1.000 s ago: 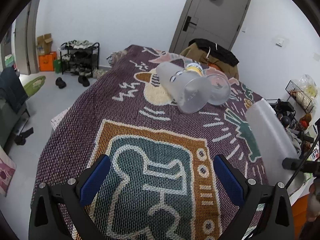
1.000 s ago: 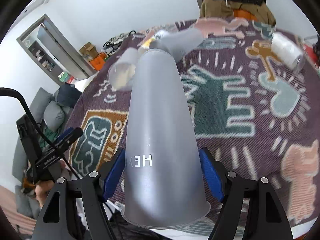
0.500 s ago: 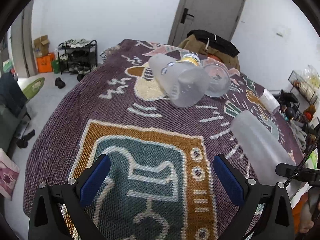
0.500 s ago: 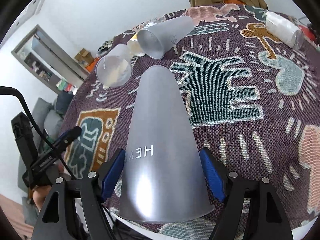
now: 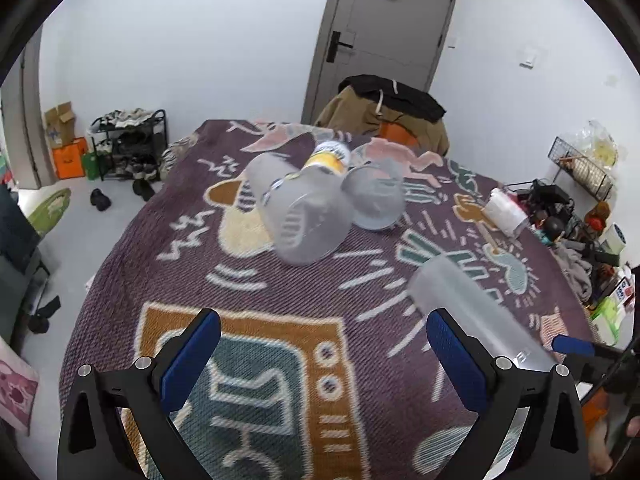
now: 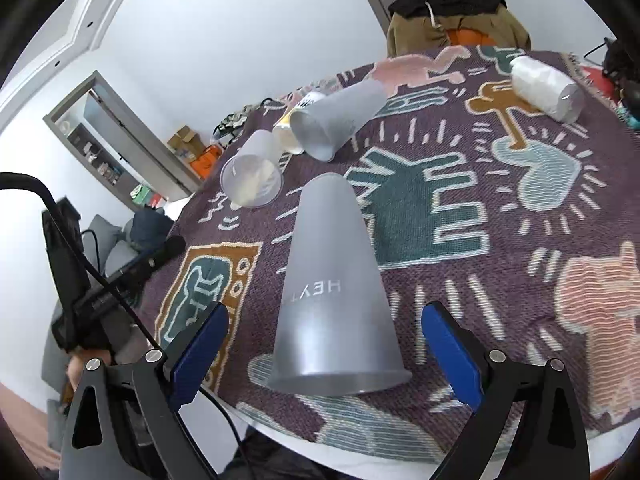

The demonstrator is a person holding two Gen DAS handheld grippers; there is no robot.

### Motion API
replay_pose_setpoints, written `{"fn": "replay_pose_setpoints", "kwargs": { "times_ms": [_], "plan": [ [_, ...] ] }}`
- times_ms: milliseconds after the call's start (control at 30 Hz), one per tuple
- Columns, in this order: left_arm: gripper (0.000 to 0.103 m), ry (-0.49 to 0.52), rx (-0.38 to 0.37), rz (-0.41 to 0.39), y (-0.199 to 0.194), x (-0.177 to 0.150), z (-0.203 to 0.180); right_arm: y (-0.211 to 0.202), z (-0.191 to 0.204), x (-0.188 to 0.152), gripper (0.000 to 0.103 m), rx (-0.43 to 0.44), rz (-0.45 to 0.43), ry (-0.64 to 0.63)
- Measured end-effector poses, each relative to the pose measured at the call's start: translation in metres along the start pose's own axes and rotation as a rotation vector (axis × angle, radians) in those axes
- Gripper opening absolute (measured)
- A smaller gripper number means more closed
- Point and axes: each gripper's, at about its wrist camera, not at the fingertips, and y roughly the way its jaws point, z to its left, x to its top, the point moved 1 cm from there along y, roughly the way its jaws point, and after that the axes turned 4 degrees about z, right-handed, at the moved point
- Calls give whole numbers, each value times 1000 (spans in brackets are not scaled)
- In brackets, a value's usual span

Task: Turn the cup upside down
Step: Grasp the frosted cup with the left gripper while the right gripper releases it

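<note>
One frosted cup (image 6: 334, 292) upside down between wide right claw (image 6: 332, 354), left claw (image 5: 324, 354) wide, four cups (image 6: 338, 120) lying

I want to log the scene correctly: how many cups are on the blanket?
4. One frosted cup stands upside down between the fingers of the right tool; a clear cup, a yellow-labelled cup and a grey cup lie together behind. The white wrapped object may be another.

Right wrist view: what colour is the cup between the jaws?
Frosted translucent grey cup with white lettering; right wrist view shows it best.
</note>
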Motion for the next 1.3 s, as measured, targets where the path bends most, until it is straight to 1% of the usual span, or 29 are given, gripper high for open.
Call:
{"fn": "replay_pose_setpoints", "kwargs": {
  "times_ms": [133, 267, 467, 633, 733, 867, 967, 1100, 1233, 1300],
  "plan": [
    [103, 17, -34, 22, 6, 12, -16, -18, -8, -2, 98, -76, -79, -4],
    [103, 28, -60, 46, 13, 21, -30, -37, -25, -8, 98, -142, -153, 29],
    [103, 23, -116, 105, 30, 30, -51, -56, -53, -18, 98, -236, -220, 70],
    [103, 17, -148, 159, 47, 36, -69, -71, -74, -24, 98, -276, -292, 110],
    [100, 9, -173, 195, 57, 40, -77, -74, -80, -26, 98, -297, -321, 119],
    [95, -22, -195, 269, 77, 45, -85, -73, -88, -30, 98, -319, -340, 146],
    [91, -47, -201, 316, 90, 46, -88, -68, -99, -32, 98, -319, -327, 191],
    [91, -56, -194, 356, 103, 47, -91, -65, -107, -33, 98, -333, -326, 217],
    [90, -74, -196, 429, 121, 44, -95, -64, -108, -34, 98, -336, -322, 220],
    [90, -89, -183, 462, 132, 42, -94, -63, -109, -35, 98, -335, -318, 221]
  ]
}}
